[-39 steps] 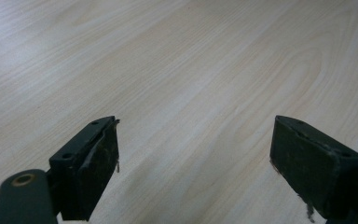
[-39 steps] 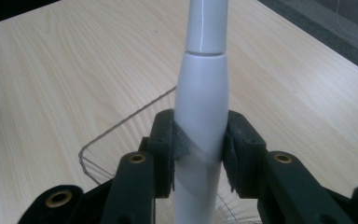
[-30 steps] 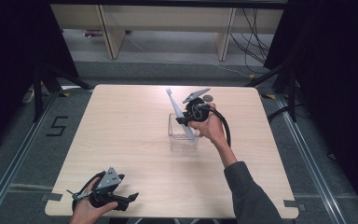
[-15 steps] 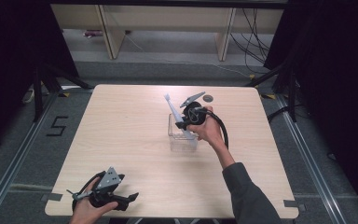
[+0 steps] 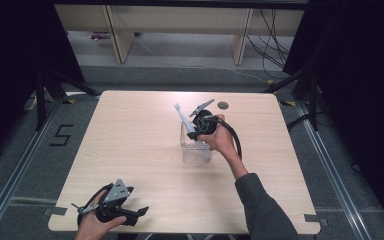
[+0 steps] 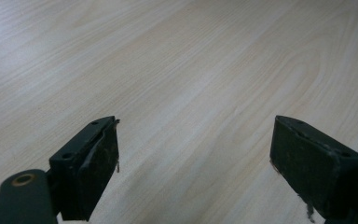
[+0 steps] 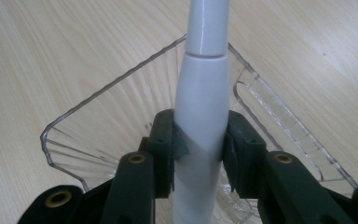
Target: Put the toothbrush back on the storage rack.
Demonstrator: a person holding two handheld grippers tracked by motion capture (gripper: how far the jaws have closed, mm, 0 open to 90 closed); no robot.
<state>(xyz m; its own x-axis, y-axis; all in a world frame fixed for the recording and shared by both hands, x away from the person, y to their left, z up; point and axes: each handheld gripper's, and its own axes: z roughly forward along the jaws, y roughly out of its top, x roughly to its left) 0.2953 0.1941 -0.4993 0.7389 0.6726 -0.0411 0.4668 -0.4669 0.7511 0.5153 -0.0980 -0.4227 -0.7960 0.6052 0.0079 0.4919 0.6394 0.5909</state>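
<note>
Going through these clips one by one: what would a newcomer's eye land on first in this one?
First, the white electric toothbrush, clamped between the jaws of the right gripper and poking up at a slant over the clear plastic container near the middle of the table. Next, the left gripper, resting at the near left edge with its jaws wide open and nothing between them.

A pale wooden table stands on a grey carpeted floor marked with a black "5". Beyond the table's far edge sits a light wooden shelf unit, with loose cables on the floor at its right. Black curtains darken both sides.
</note>
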